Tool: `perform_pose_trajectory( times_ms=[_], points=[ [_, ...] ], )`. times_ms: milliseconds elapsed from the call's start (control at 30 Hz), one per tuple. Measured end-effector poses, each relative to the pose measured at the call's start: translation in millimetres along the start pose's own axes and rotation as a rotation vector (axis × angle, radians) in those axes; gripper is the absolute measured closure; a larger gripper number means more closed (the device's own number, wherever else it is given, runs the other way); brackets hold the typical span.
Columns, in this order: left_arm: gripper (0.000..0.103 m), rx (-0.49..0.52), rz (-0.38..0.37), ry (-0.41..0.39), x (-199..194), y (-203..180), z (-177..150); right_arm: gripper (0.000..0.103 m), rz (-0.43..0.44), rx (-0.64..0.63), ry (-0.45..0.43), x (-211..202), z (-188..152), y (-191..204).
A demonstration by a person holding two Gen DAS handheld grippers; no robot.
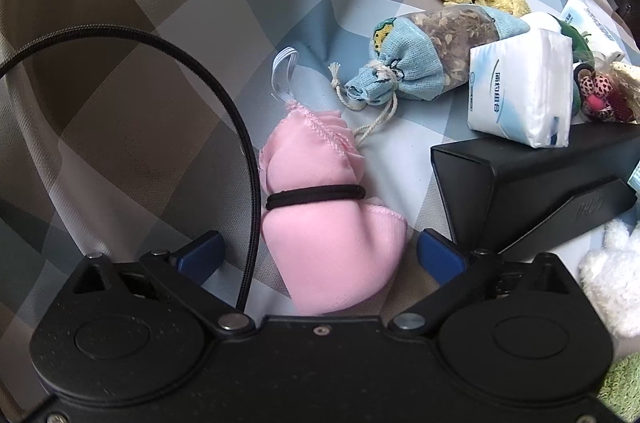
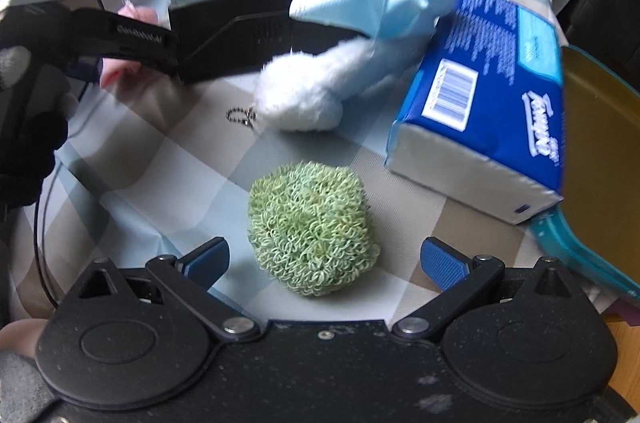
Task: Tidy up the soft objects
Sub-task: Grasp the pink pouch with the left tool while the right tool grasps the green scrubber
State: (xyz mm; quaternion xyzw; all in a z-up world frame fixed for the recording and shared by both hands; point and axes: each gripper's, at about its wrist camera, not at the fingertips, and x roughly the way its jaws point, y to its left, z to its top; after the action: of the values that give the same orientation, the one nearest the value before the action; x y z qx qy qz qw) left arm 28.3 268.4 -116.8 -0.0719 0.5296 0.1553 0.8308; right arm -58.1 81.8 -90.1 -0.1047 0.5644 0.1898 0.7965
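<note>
Left gripper (image 1: pixel 320 255) is seen w/ jaws wide apart around the pink cloth bundle (image 1: pixel 324 223), pads not touching it; right gripper (image 2: pixel 324 261) is likewise spread, poised over the green loopy scrubber (image 2: pixel 312 233), nothing clamped. Both items lie on the checked tablecloth (image 1: pixel 168 63). Risk, as judged: the cable (image 1: pixel 240 127) beside the pink bundle could be pinched on closing, or soft fabric could slip out. Just beyond, a black case (image 1: pixel 532 183) crowds the approach; a tissue pack (image 1: pixel 520 91) and drawstring pouch (image 1: pixel 420 63) are heaped farther off; a white plush (image 2: pixel 320 95) and blue tissue pack (image 2: pixel 488 111) are seen past the scrubber.
</note>
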Motion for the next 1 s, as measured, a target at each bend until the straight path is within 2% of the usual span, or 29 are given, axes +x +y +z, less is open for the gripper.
perform_pose_trajectory(
  times_ms=[267, 367, 433, 533, 733, 867, 933, 1000],
  points=[
    [0.005, 0.007, -0.026, -0.005, -1, 3, 0, 0.0, 0.002, 0.059, 0.048, 16, 4, -2],
    [0.017, 0.018, -0.053, -0.017, -6, 4, 0, 0.0, -0.015, 0.047, 0.052, 19, 5, 3],
    [0.038, 0.04, -0.072, -0.04, -14, 2, -2, 0.0, -0.013, 0.055, 0.048, 20, 7, 5],
    [0.037, 0.055, -0.084, -0.098, -24, -2, -6, 0.001, -0.001, 0.086, 0.034, 18, 9, 2],
    [0.036, 0.098, 0.01, -0.243, -40, -13, -22, 0.003, -0.004, 0.083, 0.007, 6, 11, -4],
    [0.034, 0.095, 0.034, -0.338, -55, -14, -29, 0.003, -0.002, 0.064, -0.005, 3, 12, 1],
    [0.029, 0.137, 0.041, -0.369, -58, -20, -29, 0.003, -0.003, 0.054, -0.011, -2, 10, 5],
    [0.029, 0.169, 0.01, -0.357, -58, -22, -27, 0.003, -0.006, 0.051, -0.016, -4, 9, 7]
  ],
)
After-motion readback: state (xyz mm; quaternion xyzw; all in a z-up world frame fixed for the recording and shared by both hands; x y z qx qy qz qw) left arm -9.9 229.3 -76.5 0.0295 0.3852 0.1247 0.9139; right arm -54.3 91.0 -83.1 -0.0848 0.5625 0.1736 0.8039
